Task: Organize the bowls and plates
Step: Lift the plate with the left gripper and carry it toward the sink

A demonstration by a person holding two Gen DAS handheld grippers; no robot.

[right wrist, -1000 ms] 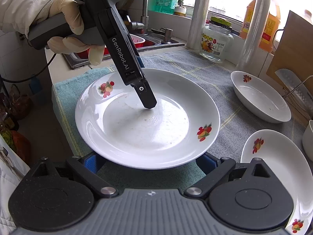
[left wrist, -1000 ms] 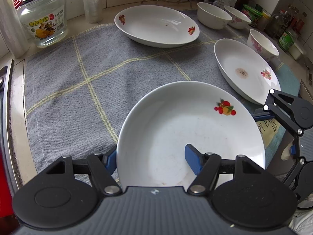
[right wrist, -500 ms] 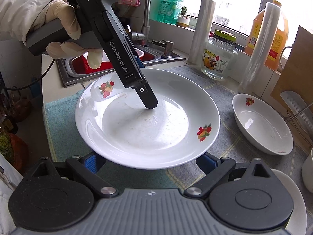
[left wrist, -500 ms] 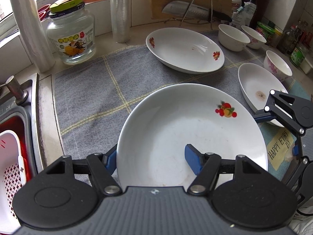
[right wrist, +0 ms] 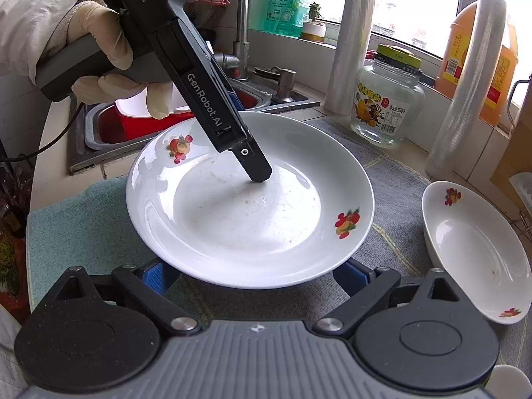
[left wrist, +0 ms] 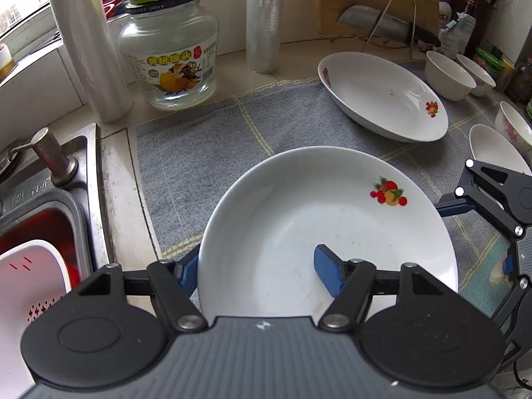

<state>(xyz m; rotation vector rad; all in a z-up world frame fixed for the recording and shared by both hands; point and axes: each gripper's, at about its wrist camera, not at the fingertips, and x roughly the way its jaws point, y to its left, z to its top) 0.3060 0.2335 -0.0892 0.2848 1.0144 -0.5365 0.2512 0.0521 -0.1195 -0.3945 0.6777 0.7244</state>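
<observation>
My left gripper (left wrist: 257,271) is shut on the rim of a white plate with fruit prints (left wrist: 319,219), one finger inside, one under the rim, holding it above the grey cloth (left wrist: 206,153). In the right wrist view the same plate (right wrist: 249,206) fills the middle, with the left gripper's finger pressed inside it. My right gripper (right wrist: 256,274) is open, its blue pads wide apart below the plate's near rim. A second plate (left wrist: 382,94) lies at the back right, also in the right wrist view (right wrist: 475,249). A third plate (left wrist: 495,148) and white bowls (left wrist: 449,74) sit at the far right.
A glass jar (left wrist: 169,56) and plastic-wrap rolls (left wrist: 266,20) stand along the windowsill. A sink (left wrist: 40,199) with a red basin lies left. A cleaver on a wire rack (left wrist: 385,30) leans at the back. An oil jug (right wrist: 478,56) stands by the window.
Both grippers and the held plate have moved left and up toward the sink side; the jar and sink have come into view. The left grip on the plate is unchanged.
</observation>
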